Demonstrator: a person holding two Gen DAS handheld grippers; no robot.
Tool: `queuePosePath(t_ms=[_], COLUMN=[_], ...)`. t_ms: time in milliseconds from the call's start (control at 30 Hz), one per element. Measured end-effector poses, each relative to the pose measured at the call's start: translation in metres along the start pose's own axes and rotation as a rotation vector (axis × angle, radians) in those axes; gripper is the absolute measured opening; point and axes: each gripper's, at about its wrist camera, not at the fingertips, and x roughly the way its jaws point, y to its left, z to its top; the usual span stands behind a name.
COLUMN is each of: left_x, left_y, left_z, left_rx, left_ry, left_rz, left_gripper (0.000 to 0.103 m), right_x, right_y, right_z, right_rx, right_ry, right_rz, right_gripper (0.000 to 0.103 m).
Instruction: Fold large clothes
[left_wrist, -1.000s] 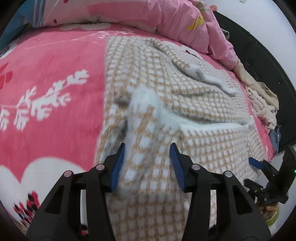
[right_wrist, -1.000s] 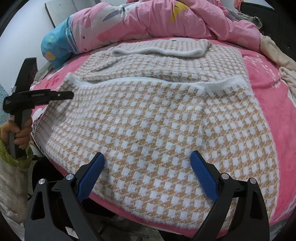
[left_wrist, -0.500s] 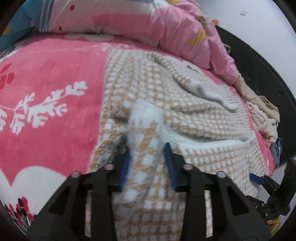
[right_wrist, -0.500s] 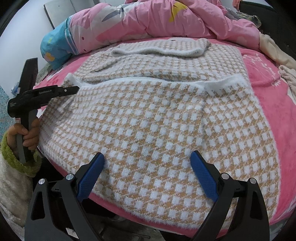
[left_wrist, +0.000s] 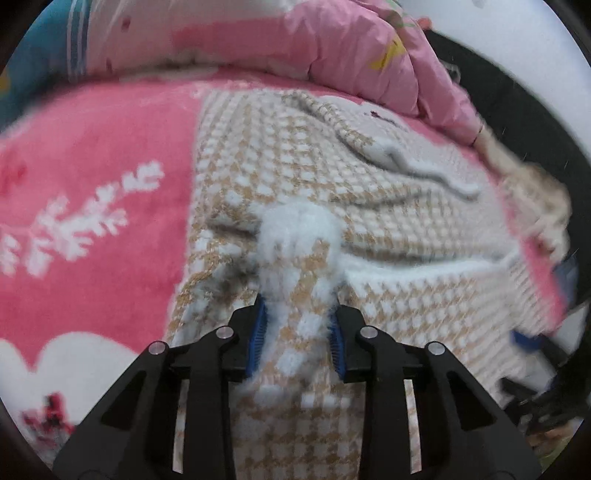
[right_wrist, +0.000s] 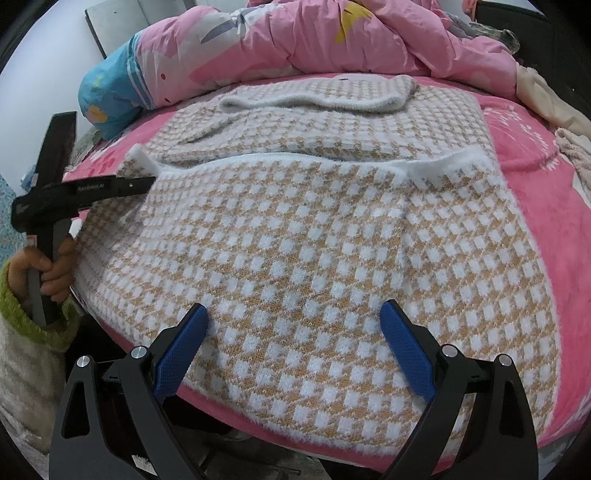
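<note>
The checked tan-and-white sweater (right_wrist: 314, 236) lies spread on the pink bed (right_wrist: 546, 192), partly folded. The left gripper (left_wrist: 297, 328) has just closed its jaws on a bunched white-edged corner at the sweater's left side. The right gripper (right_wrist: 293, 347) hovers over the near hem, jaws wide apart and empty.

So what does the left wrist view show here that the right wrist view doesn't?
Only the left wrist view shows the left gripper pinching a bunched white-edged fold of the checked sweater; its jaws have just been closing. Only the right wrist view shows the hand on the left gripper's handle, a green cuff, and the right gripper open over the hem. Both show the sweater, the pink blanket and the pink duvet.
</note>
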Motion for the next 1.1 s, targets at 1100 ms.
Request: queuePosePath(t_ms=[1100], left_x=[-0.001], left_y=[-0.042], left_z=[-0.021], left_rx=[0.088], left_ry=[-0.051], left_rz=[0.292], left_gripper=[0.030], right_x=[-0.024], right_y=[-0.143], right_z=[0.056], right_rx=[0.217], right_ry=[-0.094], right_rz=[0.011], right_gripper=[0.058])
